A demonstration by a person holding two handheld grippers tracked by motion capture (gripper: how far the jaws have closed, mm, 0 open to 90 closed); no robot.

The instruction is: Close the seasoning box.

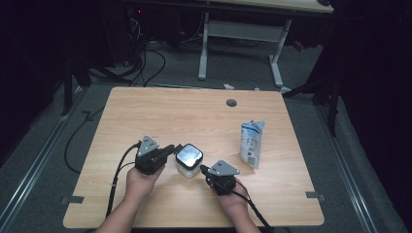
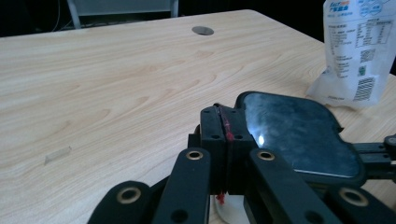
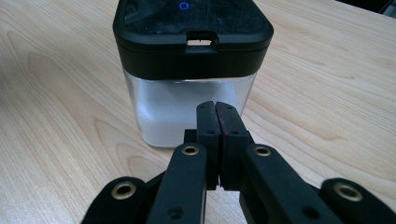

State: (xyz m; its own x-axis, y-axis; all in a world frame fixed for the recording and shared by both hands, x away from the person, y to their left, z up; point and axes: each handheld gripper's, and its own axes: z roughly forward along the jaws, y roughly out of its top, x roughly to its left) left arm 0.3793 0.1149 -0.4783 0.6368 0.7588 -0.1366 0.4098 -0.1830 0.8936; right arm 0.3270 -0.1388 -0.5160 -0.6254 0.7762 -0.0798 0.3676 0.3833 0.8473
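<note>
Left gripper [image 1: 167,149]: jaws pressed together w/ nothing between them (thin red strip along the seam in the left gripper view), tips just beside the left edge of the container's black lid [image 2: 299,133]; can't tell if they touch it. Left hand [image 1: 142,180] holds it from below, cable trailing back toward the table's near edge.

Right gripper [image 1: 205,170]: also clenched on nothing, tips pointing at the container [image 1: 188,160], very close to its frosted lower wall [image 3: 187,112] (contact unclear). Right hand [image 1: 232,199] behind it.

Container sits upright near the table's middle-front, between the two grippers. Square w/ rounded corners, translucent white body, glossy dark lid w/ a small latch notch [image 3: 201,41] on the side facing the right gripper.

White pouch [image 1: 252,143] w/ blue print stands upright to the right of the container, apart from it.

Table [image 1: 160,111] is light wood, w/ a round grommet hole [image 1: 231,103] near the far edge. Beyond it: white desk legs [image 1: 204,46] and cables on a grey floor.
</note>
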